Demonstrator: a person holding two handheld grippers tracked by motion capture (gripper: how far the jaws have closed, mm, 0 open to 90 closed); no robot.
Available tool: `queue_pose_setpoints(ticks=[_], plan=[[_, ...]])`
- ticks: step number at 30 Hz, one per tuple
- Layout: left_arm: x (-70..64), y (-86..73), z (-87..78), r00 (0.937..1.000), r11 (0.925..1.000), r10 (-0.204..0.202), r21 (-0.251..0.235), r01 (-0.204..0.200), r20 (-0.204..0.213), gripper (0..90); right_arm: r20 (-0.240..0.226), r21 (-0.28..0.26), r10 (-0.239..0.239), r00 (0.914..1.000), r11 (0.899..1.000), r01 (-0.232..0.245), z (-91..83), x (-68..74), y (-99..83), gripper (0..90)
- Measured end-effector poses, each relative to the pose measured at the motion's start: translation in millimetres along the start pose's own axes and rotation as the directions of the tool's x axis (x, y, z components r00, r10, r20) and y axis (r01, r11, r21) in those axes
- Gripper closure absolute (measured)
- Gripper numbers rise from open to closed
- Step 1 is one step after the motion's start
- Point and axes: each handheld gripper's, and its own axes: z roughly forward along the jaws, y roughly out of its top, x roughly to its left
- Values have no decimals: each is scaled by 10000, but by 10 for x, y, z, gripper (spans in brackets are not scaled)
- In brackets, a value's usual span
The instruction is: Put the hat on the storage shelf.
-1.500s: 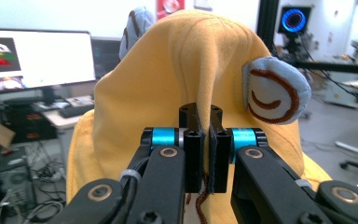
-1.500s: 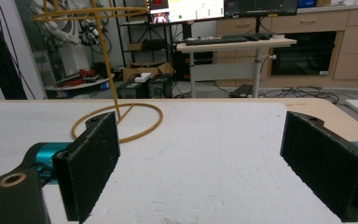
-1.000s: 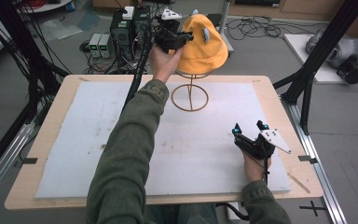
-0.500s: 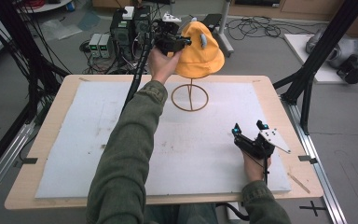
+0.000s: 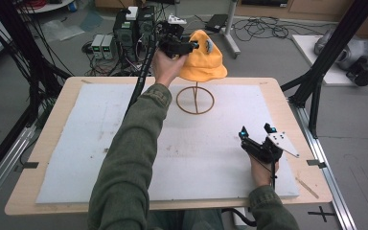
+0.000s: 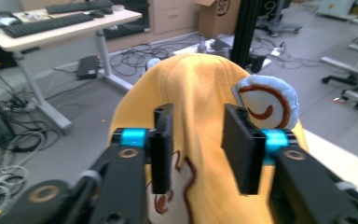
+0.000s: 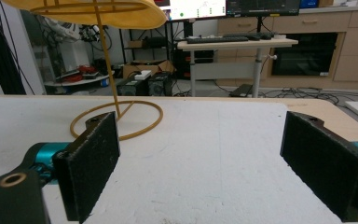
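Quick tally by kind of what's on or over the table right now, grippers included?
Hats: 1, orange hat on the stand
Stands: 1, wire stand
Mats: 1, white mat
Grippers: 2, left gripper at the hat, right gripper over the mat
Total: 5

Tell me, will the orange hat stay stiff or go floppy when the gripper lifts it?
Probably floppy: the orange hat looks like soft plush, bunched into a ridge between the left gripper jaws. Likely light too, since a thin wire stand carries it. That stand might tip if the hat snags.
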Motion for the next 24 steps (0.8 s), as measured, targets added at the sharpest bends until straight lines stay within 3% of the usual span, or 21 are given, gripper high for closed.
queue_pose_setpoints(ticks=[1, 2, 3, 7, 12, 13, 14, 15, 17, 18, 19, 21, 23, 24], plan=[[-2, -10, -20, 10000, 9999, 90, -92, -90, -11, 479, -17, -26, -78, 10000, 10000, 78, 2, 1, 0, 116], [-3, -22, -45, 9998, 9997, 185, -173, -186, -23, 479, -17, -26, -78, 10000, 10000, 78, 2, 1, 0, 116], [-3, -30, -80, 9995, 9995, 149, -260, -156, -268, 406, -13, -4, -42, 10000, 10000, 42, -6, 8, 4, 115], [68, -63, -268, 9996, 9975, -8, -700, -11, -279, 298, -2, -51, -45, 10000, 10000, 45, -8, 10, 6, 116], [198, -123, -717, 9909, 9874, -38, -1572, -176, -1344, 231, -17, -27, -5, 10000, 10000, 4, -21, 16, 12, 116], [271, -150, -939, 9840, 9830, -130, -1825, -200, -1778, 217, 1, -114, -87, 10000, 9999, 87, -23, 10, 18, 116], [271, -150, -939, 9840, 9830, -130, -1825, -200, -1778, 216, 11, -116, -52, 10000, 9999, 52, -29, 14, 22, 116], [308, -165, -1054, 9795, 9797, -203, -1995, -204, -2002, 221, 30, -94, -28, 10000, 10000, 28, -34, 17, 27, 116], [373, -201, -1310, 9663, 9690, -292, -2447, -355, -2558, 224, 62, -157, -90, 9999, 9998, 91, -38, 14, 36, 116], [428, -243, -1564, 9516, 9602, -361, -2744, -516, -3053, 223, 56, -161, -46, 10000, 9999, 47, -43, 17, 39, 115], [428, -243, -1564, 9516, 9602, -361, -2744, -516, -3053, 217, 56, -161, -46, 10000, 9999, 47, -43, 17, 39, 115], [459, -318, -1816, 9336, 9537, -356, -2913, -749, -3565, 209, 71, -188, -49, 10000, 9998, 50, -46, 19, 43, 115], [463, -407, -1975, 9282, 9517, -379, -2967, -794, -3701, 202, 85, -188, -55, 9999, 9998, 56, -51, 25, 46, 115], [447, -490, -2074, 9180, 9481, -353, -3038, -943, -3951, 202, 85, -188, -55, 9999, 9998, 56, -51, 25, 46, 115]])
